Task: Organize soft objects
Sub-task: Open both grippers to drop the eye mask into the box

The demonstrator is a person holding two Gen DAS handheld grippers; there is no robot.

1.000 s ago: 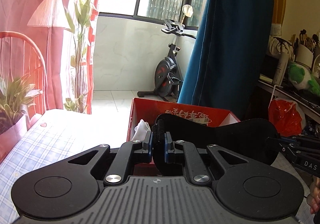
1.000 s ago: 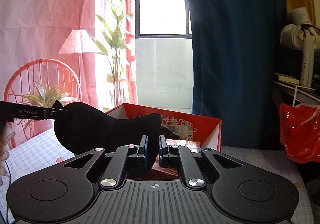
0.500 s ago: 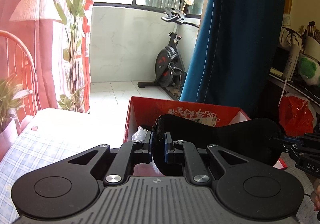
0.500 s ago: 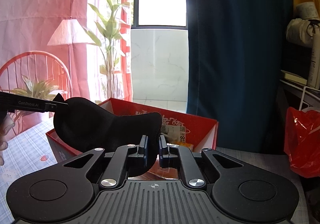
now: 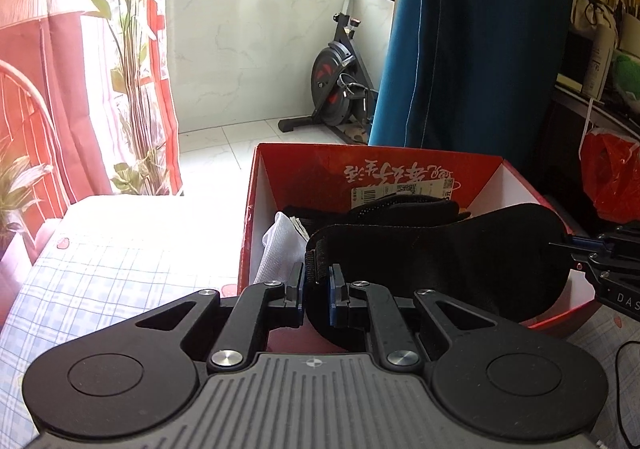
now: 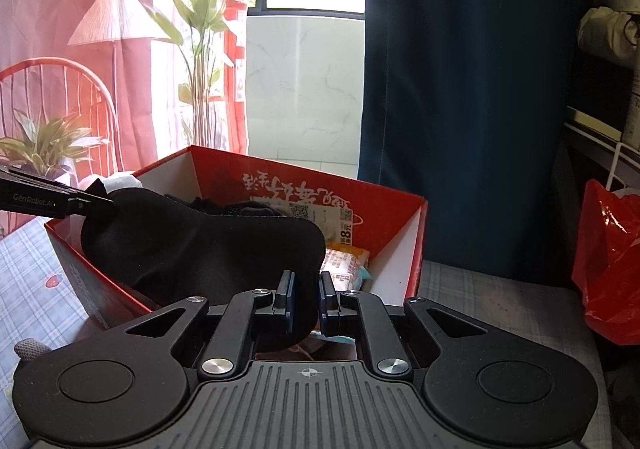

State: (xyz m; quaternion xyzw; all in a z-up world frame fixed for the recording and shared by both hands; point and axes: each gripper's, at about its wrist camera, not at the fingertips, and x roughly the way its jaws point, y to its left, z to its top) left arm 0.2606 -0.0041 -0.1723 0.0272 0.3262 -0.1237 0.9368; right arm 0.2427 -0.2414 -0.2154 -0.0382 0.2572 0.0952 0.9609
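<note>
**Mask held over the box**

Clamped at both ends: left gripper (image 5: 316,285) pinching the strap end of a black eye mask (image 5: 440,257), right gripper (image 6: 305,295) pinching the opposite lobe of the mask (image 6: 200,245). Stretched between the two, hanging over the near edge of an open red box (image 5: 360,169). Standing on a checked tablecloth (image 5: 100,281), toward its far edge. Inside the box, by the left wall, a white cloth (image 5: 280,245); behind the mask, dark gloves (image 5: 400,205); toward the right wall, snack packets (image 6: 344,261). Beyond the table, an exercise bike (image 5: 340,89), a blue curtain (image 5: 480,49) and a red bag (image 6: 612,261).
</note>
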